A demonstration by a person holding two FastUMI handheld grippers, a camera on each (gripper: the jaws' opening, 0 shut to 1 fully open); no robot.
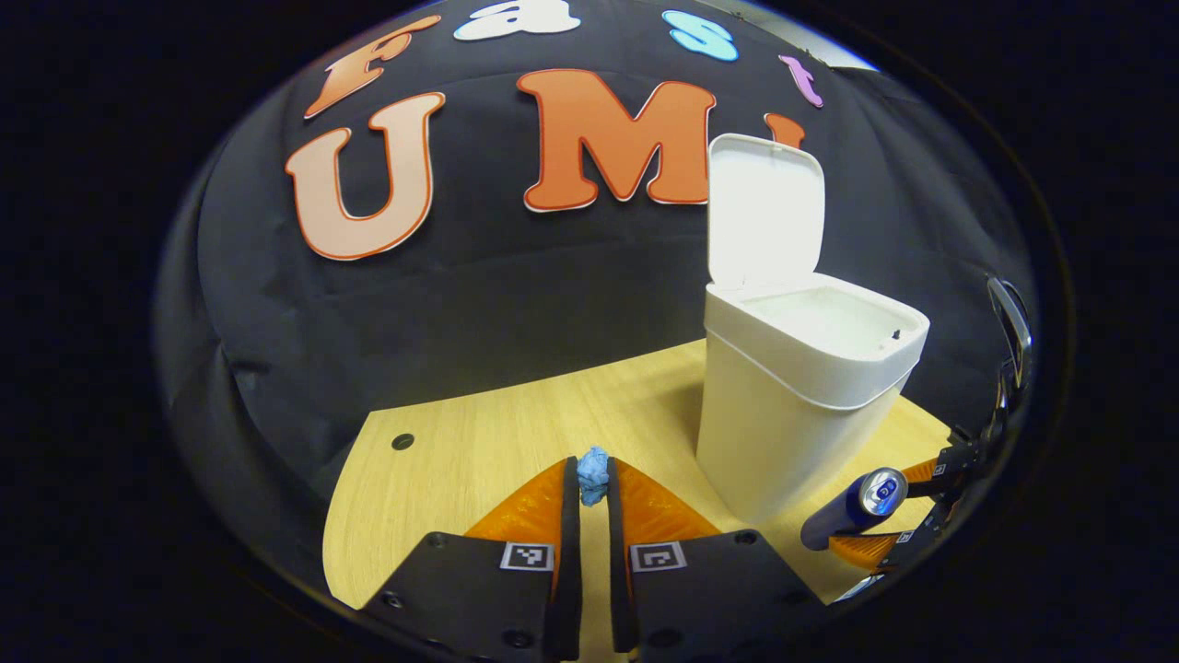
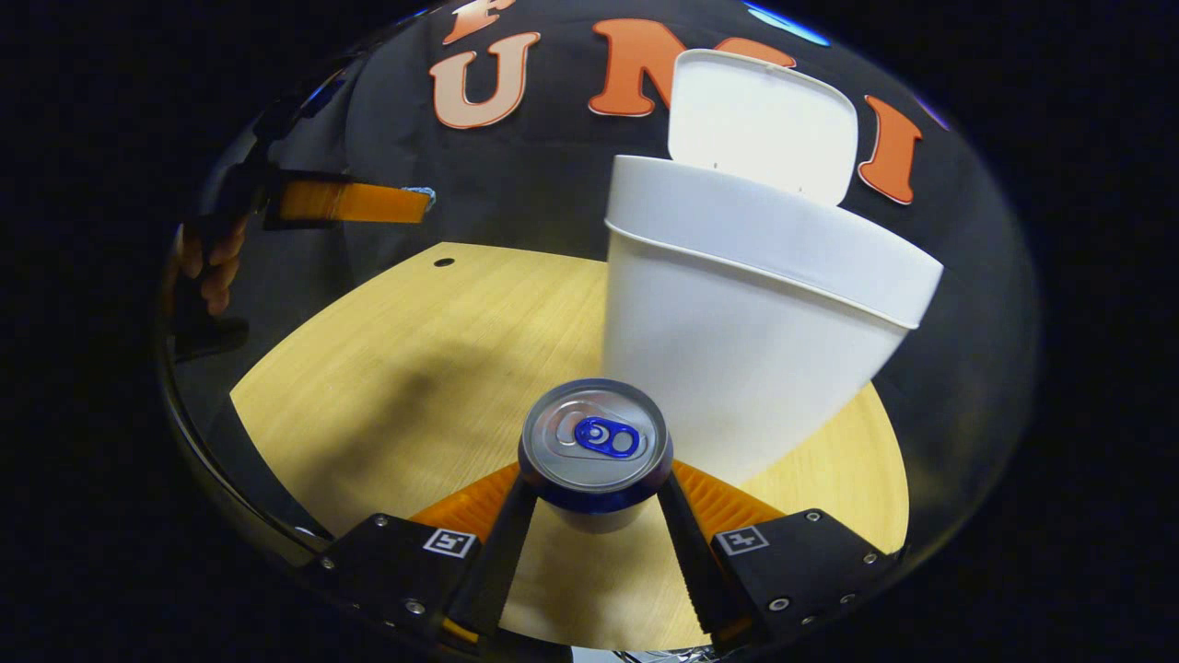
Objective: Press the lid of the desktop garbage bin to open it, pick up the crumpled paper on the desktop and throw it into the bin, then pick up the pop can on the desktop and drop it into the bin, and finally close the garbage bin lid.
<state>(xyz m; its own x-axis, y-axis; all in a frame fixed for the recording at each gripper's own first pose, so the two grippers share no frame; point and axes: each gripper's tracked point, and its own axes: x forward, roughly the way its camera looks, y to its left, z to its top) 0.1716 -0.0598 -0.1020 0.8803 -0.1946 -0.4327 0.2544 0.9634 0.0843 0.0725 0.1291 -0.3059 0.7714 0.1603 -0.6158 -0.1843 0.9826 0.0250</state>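
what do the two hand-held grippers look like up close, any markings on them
Each hand-held gripper, left and right, has two long tapered fingers with ribbed faces, mounted on black angular blocks fastened with visible screws. Each block carries a small square black-and-white marker near the finger base. No cables are visible.

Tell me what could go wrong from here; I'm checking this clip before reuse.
The paper ball sits only at the left gripper fingertips, so it may slip before reaching the bin. The right gripper holds the can close to the bin wall and below its rim, so it could bump it.
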